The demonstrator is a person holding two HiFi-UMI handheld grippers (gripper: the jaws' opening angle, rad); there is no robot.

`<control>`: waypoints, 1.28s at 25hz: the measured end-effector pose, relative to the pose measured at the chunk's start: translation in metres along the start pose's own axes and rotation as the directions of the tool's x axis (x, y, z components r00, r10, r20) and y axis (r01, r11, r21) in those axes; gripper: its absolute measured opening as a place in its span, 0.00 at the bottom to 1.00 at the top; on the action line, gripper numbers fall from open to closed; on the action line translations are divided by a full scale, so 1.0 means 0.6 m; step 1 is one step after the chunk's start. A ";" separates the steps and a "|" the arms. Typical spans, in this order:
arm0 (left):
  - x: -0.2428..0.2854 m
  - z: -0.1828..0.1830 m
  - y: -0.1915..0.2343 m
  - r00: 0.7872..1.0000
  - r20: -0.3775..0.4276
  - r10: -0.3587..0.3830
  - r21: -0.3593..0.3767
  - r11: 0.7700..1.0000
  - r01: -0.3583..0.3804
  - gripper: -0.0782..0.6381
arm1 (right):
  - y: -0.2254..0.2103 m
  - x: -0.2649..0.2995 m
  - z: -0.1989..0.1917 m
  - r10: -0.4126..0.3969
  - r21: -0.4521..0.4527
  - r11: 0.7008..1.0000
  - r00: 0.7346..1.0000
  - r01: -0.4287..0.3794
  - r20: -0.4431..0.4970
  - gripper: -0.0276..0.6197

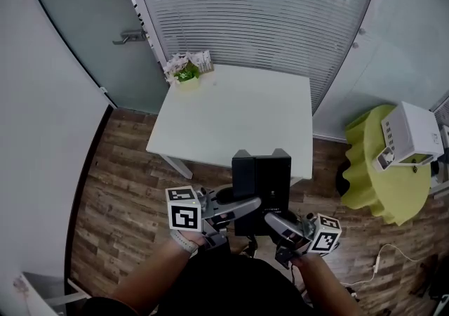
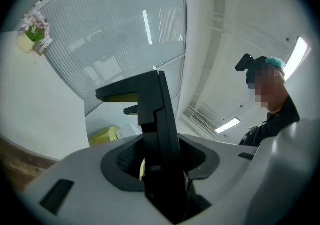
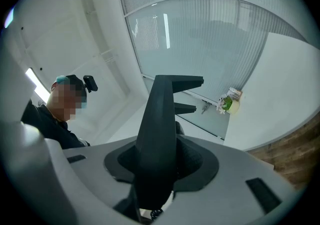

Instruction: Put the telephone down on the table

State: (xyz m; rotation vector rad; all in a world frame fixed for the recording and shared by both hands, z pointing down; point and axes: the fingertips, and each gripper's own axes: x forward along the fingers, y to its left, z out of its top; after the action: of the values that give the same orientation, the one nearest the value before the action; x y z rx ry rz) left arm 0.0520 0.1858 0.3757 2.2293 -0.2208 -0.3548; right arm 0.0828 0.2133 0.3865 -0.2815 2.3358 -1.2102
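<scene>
Table (image 1: pixel 231 114) bare across middle and right, flower pot (image 1: pixel 186 72) at far left corner, telephone (image 1: pixel 261 185) over near edge, glass wall (image 1: pixel 266 12) just behind.

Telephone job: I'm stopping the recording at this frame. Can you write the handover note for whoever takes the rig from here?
Grippers: the left gripper has the telephone between its jaws, which are closing; a sliver of gap shows at one pad. The right gripper is shut on the telephone.
Things: the telephone hangs upright in the air by the near edge of the table. A flower pot stands at the table's far left corner.
Done: the telephone is up and carried between both grippers.
Left: firm up the left grip, move over the bare tabletop, set the telephone down, open both grippers.
</scene>
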 end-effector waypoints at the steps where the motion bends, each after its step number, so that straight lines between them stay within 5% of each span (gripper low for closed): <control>1: -0.005 0.006 0.006 1.000 -0.003 -0.002 -0.010 1.000 0.002 0.38 | -0.007 0.010 -0.003 -0.002 0.005 1.000 1.000 0.002 -0.004 0.30; 8: -0.046 0.067 0.058 0.999 -0.035 -0.028 -0.111 0.993 0.024 0.35 | -0.057 0.085 0.001 -0.034 0.012 0.999 0.999 0.034 0.003 0.30; 21: -0.113 0.177 0.150 0.991 -0.110 -0.076 -0.189 0.980 0.055 0.35 | -0.137 0.206 0.067 -0.121 -0.063 0.990 0.992 0.123 0.035 0.32; 32: -0.125 0.219 0.223 0.976 -0.210 -0.066 -0.162 0.986 0.032 0.35 | -0.205 0.249 0.090 -0.182 -0.018 0.983 0.979 0.184 0.091 0.31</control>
State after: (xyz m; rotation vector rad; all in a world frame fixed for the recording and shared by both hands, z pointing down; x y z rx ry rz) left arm -0.0668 0.0270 0.4143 2.0996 -0.0210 -0.1496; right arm -0.0229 0.0445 0.4109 -0.5596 2.2898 -1.2250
